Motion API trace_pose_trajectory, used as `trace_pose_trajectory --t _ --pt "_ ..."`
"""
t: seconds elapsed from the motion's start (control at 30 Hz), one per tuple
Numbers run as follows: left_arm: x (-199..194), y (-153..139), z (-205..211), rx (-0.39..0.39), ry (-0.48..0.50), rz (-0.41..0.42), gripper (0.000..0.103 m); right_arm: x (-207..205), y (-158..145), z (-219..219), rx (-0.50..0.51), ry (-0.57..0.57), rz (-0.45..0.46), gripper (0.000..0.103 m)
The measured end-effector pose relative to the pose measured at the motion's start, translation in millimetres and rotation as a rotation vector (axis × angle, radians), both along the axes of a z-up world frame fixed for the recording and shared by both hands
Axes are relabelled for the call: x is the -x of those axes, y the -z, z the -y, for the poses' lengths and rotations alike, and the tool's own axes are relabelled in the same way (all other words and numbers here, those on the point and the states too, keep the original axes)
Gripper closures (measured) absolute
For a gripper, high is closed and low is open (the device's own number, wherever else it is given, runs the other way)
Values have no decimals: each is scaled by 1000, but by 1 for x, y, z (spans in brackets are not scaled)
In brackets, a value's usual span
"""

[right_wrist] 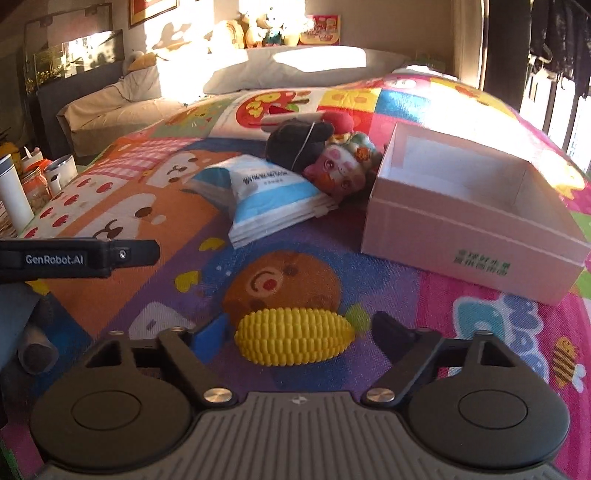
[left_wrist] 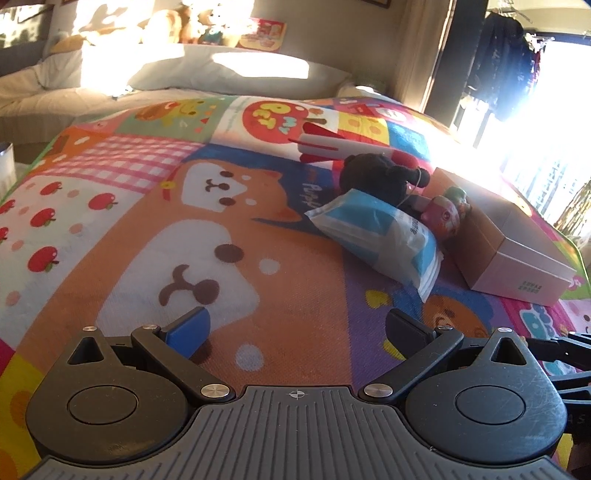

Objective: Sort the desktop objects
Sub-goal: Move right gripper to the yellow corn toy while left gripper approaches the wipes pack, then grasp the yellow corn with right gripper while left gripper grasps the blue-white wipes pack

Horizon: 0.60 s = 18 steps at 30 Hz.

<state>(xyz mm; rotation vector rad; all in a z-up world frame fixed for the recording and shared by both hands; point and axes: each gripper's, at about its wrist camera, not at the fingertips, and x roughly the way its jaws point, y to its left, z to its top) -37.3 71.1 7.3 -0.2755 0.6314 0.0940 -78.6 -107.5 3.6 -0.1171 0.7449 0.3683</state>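
Observation:
A yellow toy corn cob (right_wrist: 295,338) lies on the cartoon mat between the fingers of my right gripper (right_wrist: 301,332), which is open around it. An open pink box (right_wrist: 469,236) stands to the right, empty inside; it also shows in the left wrist view (left_wrist: 509,236). Beside it lie a blue and white tissue pack (right_wrist: 266,195) (left_wrist: 384,232), a pink doll figure (right_wrist: 340,171) (left_wrist: 443,218), a black plush toy (right_wrist: 295,144) (left_wrist: 380,173) and a red and white rocket toy (left_wrist: 325,144). My left gripper (left_wrist: 295,332) is open and empty over the mat.
The left gripper's body (right_wrist: 74,258) reaches in from the left edge of the right wrist view. Bottles and jars (right_wrist: 33,184) stand off the mat's left edge. Pillows (left_wrist: 236,74) and plush toys (right_wrist: 258,29) lie at the back. A window (left_wrist: 554,110) glares at the right.

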Motion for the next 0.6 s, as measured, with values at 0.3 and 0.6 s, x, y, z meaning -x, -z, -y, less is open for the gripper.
trace_pose_trajectory --t 0.3,0.6 --pt "-63 -27 44 212 182 -12 0 29 -7 31 -9 86 32 36" --pt "-135 -25 53 112 166 -18 0 41 -2 65 9 214 44 36"
